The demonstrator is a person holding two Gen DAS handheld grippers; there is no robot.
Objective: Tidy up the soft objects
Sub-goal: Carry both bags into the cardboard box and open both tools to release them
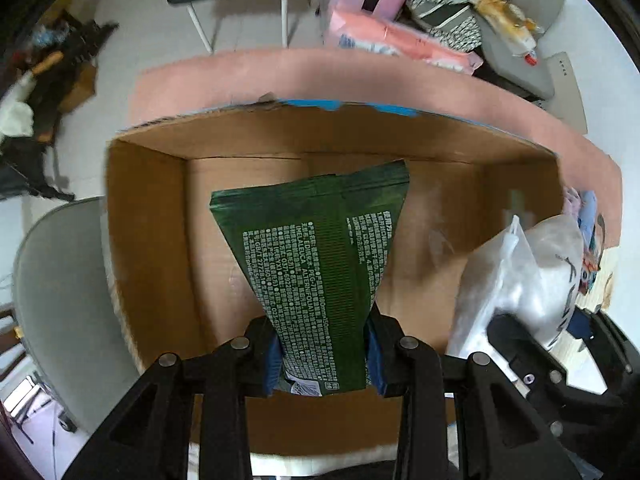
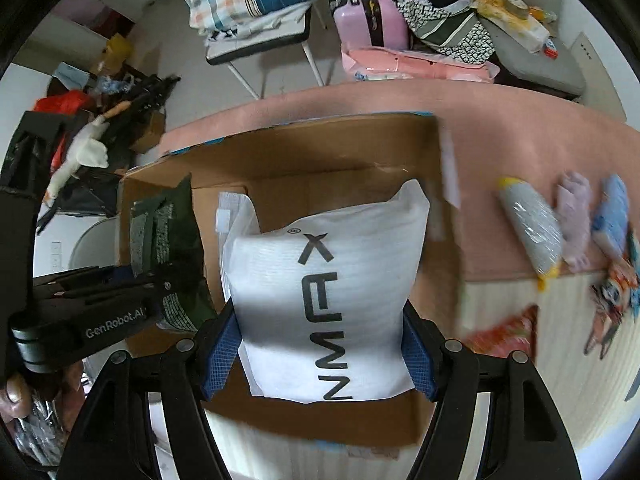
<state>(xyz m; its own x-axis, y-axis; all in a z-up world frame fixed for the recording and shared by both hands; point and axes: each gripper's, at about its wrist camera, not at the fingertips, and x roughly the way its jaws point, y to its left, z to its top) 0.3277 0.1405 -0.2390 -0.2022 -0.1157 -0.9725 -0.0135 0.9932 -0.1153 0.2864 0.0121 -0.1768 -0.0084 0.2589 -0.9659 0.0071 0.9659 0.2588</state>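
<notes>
left tongs [image 1: 325, 354]: clenching the lower end of a dark green pouch [image 1: 320, 248], blue pads pressing on both of its sides; the pouch is sticking up and forward over the open cardboard box [image 1: 148, 240], printed text facing the camera.
right tongs [image 2: 318, 354]: clenching a white padded bag [image 2: 324, 292] with large black letters, holding it over the same box; the bag is bulging between the blue pads.
cardboard box: sitting open on the surface [image 2: 520, 152], which is wearing a pink cloth at its far part; its brown floor is showing bare behind both held items.
view across: from the right wrist, the left tongs [image 2: 160, 280] and green pouch [image 2: 176, 248] are appearing at the left, beside the white bag; from the left wrist, the white bag [image 1: 516, 272] is showing at the right edge, blurred.
loose items: a grey roll with yellow ends [image 2: 532, 228], a pale pink soft piece [image 2: 574, 220] and a light blue soft piece [image 2: 610, 216] are lying side by side on the cloth to the right of the box, outside it.
background: a pink suitcase [image 2: 368, 12] and a chair [image 2: 260, 36] piled with checked fabric are standing beyond the surface.
</notes>
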